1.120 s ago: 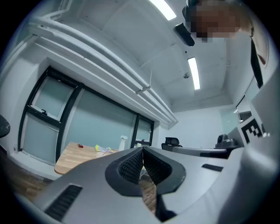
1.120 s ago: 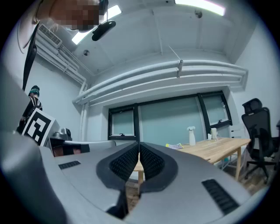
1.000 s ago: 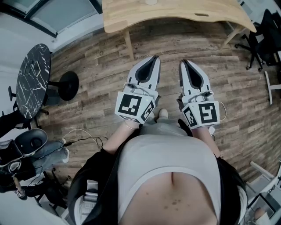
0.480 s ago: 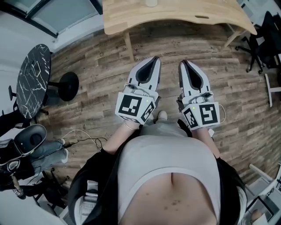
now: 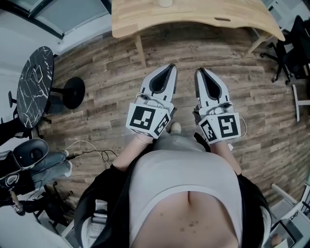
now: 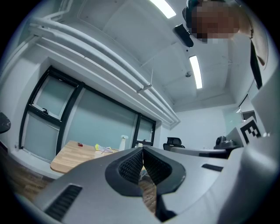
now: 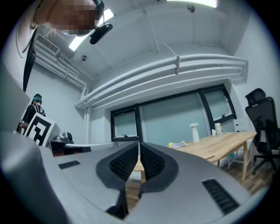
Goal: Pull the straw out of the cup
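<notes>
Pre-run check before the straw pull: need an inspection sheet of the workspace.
Surface: wooden table ahead of the person, beyond both grippers; plank floor below.
Job's things: pale object on the table, possibly the cup; no straw made out.
Clutter: spray bottle, yellow papers and a small red item on the table.
Grippers: left gripper and right gripper side by side over the floor, jaws shut, nothing between them.
Cables: white cable on the floor at the left.
Surroundings: black marble round table, office chair, windows.
</notes>
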`<state>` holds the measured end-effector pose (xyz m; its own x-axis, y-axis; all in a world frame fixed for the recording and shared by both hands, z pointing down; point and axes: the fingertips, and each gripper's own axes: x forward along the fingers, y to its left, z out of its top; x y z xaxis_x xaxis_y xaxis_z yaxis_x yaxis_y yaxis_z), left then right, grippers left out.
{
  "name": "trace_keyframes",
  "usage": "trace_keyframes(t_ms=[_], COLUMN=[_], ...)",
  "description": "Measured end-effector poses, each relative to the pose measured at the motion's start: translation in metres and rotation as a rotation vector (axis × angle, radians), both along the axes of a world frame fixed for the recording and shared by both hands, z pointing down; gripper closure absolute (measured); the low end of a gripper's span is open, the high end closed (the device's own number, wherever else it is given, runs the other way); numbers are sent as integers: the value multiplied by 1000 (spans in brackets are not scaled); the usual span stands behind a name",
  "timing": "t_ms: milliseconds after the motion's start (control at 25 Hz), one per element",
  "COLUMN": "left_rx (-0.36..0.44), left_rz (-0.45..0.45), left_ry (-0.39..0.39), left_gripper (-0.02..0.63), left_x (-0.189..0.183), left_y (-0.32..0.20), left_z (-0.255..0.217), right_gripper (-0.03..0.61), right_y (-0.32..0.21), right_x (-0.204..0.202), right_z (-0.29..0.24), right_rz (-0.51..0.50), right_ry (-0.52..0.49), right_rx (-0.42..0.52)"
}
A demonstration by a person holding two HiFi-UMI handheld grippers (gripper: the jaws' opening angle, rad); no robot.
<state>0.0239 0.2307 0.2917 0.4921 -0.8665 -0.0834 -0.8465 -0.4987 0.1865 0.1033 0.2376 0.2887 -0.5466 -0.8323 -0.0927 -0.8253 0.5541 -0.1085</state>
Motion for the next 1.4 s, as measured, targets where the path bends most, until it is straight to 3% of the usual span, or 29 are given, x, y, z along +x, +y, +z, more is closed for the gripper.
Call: trace_keyframes(t_ms=[240, 680, 1400], left_rx=[27, 2, 3], left_rz=[-30, -43, -4], left_ry=[-16, -27, -3], left_gripper=[608, 608, 607], left_x=[10, 7, -30], left_y=[0, -31, -167], left_z=[-3, 5, 0], right_gripper=[543, 543, 543], right_y=[-4, -34, -164], right_x=[9, 2, -31], right_z=[5, 9, 0], right_rz=[-26, -54, -7], right_ry=[-4, -20, -6], right_rx=[-7, -14, -4])
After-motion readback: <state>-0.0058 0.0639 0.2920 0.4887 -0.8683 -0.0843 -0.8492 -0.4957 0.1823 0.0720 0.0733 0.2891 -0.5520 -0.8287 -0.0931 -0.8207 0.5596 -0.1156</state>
